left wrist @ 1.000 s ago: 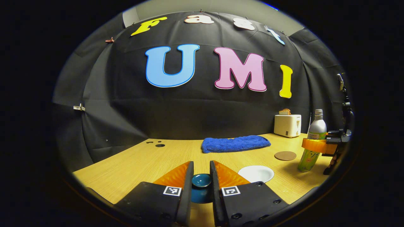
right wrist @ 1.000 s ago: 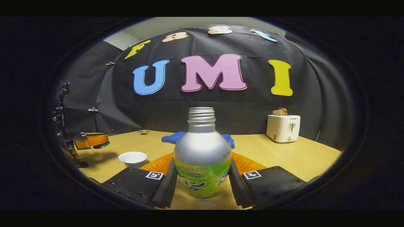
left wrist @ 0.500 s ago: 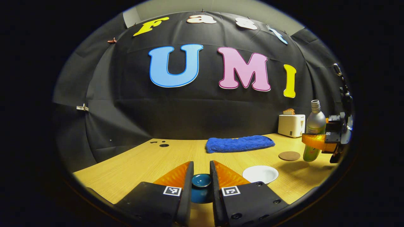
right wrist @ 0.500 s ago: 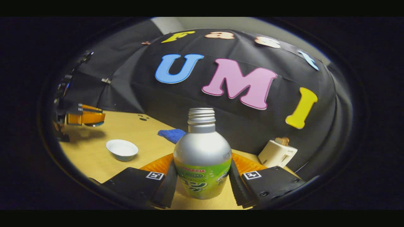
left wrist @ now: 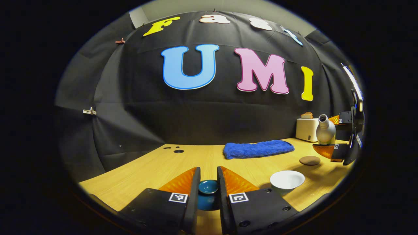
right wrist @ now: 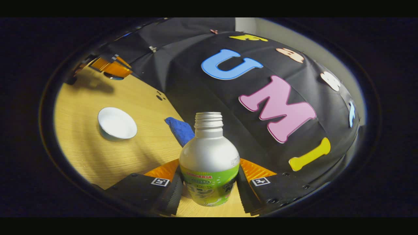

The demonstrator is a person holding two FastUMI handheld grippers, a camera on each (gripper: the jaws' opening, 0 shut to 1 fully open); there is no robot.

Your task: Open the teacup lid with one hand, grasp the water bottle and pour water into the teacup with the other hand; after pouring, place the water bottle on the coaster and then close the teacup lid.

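Observation:
My left gripper (left wrist: 208,182) is shut on the dark blue teacup lid (left wrist: 208,193), held above the wooden table (left wrist: 147,166). The white teacup (left wrist: 287,181) stands uncovered to the right of it. The round brown coaster (left wrist: 310,160) lies farther back. My right gripper (right wrist: 209,187) is shut on the silver and green water bottle (right wrist: 209,163), which has no cap. In the left gripper view the bottle (left wrist: 325,131) hangs in the air, leaning with its neck toward the cup's side. In the right gripper view the teacup (right wrist: 117,123) lies far left of the bottle mouth, and the left gripper (right wrist: 111,67) is beyond it.
A folded blue towel (left wrist: 258,148) lies at the back of the table, with a white toaster (left wrist: 306,129) holding toast to its right. Small holes (left wrist: 178,151) mark the tabletop at the back left. The black cloth wall closes the far side.
The right gripper has lifted the bottle off the table and tipped it over toward the teacup. The left gripper has kept the lid and shifted a little to the left.

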